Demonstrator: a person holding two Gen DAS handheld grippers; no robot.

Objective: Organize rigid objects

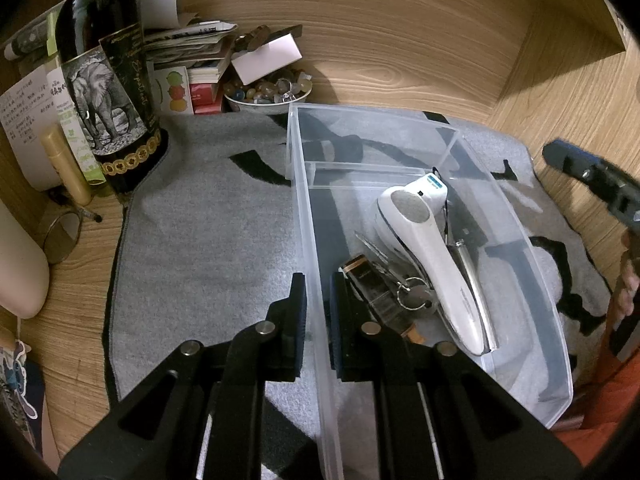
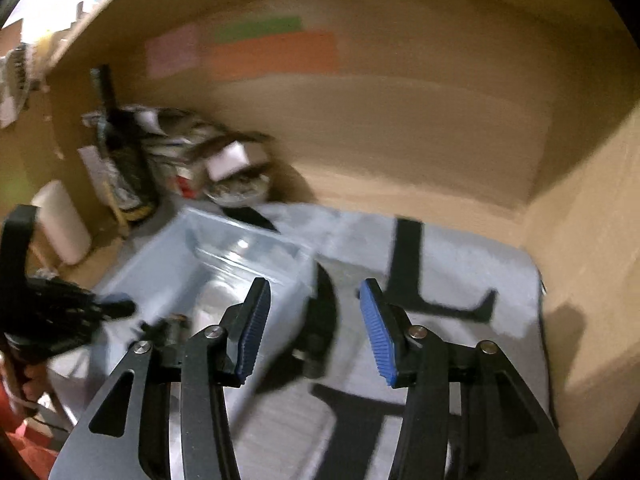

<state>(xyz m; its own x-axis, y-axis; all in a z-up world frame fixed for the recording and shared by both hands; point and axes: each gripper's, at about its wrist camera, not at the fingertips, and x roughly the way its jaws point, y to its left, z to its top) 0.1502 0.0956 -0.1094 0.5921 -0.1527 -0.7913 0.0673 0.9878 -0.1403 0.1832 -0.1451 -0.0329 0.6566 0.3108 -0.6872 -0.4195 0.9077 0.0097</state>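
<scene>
A clear plastic bin (image 1: 372, 109) lies on a grey mat (image 1: 208, 232). Inside it are a white handheld device (image 1: 428, 248), a bunch of keys (image 1: 416, 294), a dark rectangular item (image 1: 372, 284) and a slim metal tool (image 1: 470, 264). My left gripper (image 1: 318, 296) is shut on the bin's left wall, one pad on each side of it. My right gripper (image 2: 314, 320) is open with nothing between its blue pads, above the mat to the right of the bin (image 2: 192, 248). This view is blurred. It also appears at the right edge of the left wrist view, as the right gripper (image 1: 588, 176).
A dark bottle with an elephant label (image 1: 108, 92), a stack of papers and booklets (image 1: 192, 52) and a bowl of polished stones (image 1: 268, 92) crowd the back left corner. Wooden walls close in behind and on the right. A person's hand (image 1: 628, 280) shows at the right edge.
</scene>
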